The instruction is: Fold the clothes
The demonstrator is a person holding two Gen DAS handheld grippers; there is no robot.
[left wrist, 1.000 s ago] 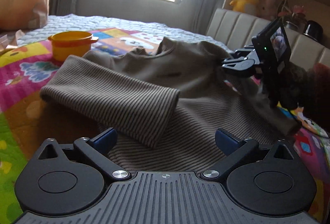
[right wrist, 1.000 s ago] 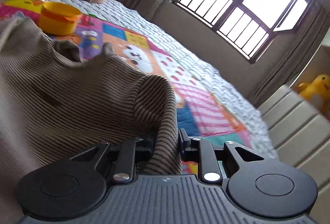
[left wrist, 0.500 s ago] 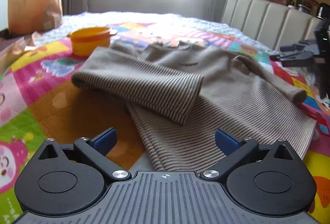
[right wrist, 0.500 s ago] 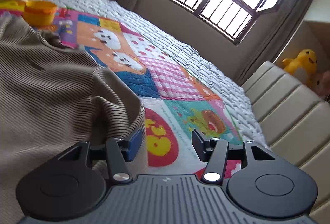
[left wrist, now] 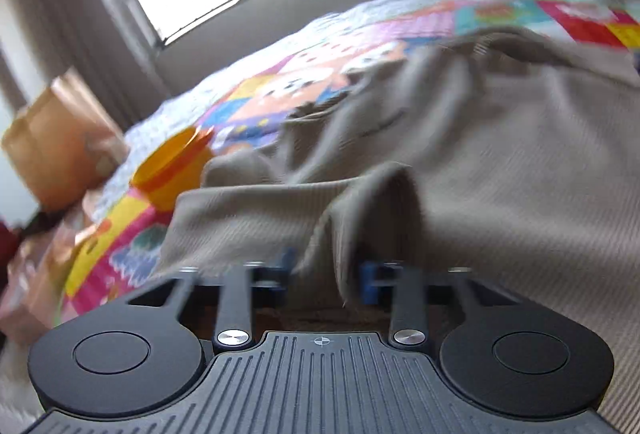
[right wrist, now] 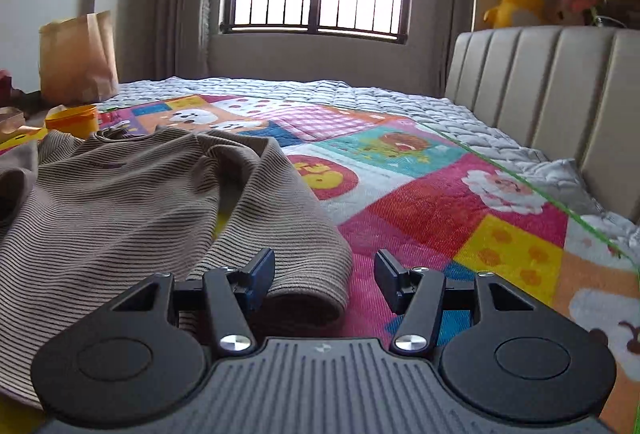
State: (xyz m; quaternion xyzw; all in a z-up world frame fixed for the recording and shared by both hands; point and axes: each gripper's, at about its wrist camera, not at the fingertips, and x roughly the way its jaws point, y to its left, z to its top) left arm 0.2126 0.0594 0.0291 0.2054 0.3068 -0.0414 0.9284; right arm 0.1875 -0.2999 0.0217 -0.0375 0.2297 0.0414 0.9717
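Lower centre of the left view, our left gripper (left wrist: 326,276) is closing its fingers on a fold of the sweater (left wrist: 500,170) lying on the bed (right wrist: 400,202). Lower centre of the right view, our right gripper (right wrist: 324,276) is opening, its fingers spread around the cuff (right wrist: 308,282). Next, we judge, carry the fold across.

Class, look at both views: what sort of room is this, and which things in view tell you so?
Most likely a bedroom, perhaps a child's: a bed with a padded headboard, a colourful cartoon quilt spread over it, and a yellow plush toy on the shelf above.
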